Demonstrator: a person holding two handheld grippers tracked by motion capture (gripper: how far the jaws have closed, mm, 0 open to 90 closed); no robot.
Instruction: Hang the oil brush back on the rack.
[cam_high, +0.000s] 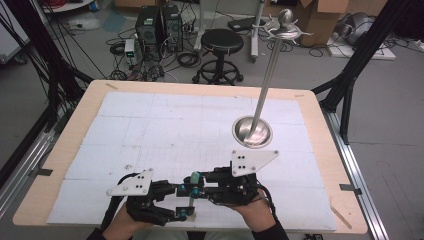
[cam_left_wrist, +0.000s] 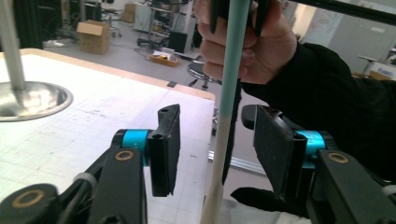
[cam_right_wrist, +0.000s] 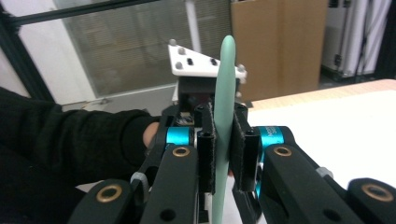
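While the right gripper (cam_right_wrist: 223, 154) clamps its jaws tight on a slim mint-green stick (cam_right_wrist: 224, 116), the left gripper (cam_left_wrist: 217, 144) sits wide, jaws well apart with the stick's pale lower part (cam_left_wrist: 219, 154) passing between them, touching neither pad. Both hover low at six o'clock on the tabletop (cam_high: 150, 125). Off at two o'clock stands the steel stand (cam_high: 252, 131) on its round base.

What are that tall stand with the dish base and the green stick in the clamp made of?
The stand looks like polished metal: silvery, with mirror-like glints on its dish. The green stick, clamped in the right hand-held gripper, looks like matte plastic or silicone, smooth and glare-free; I cannot tell which.
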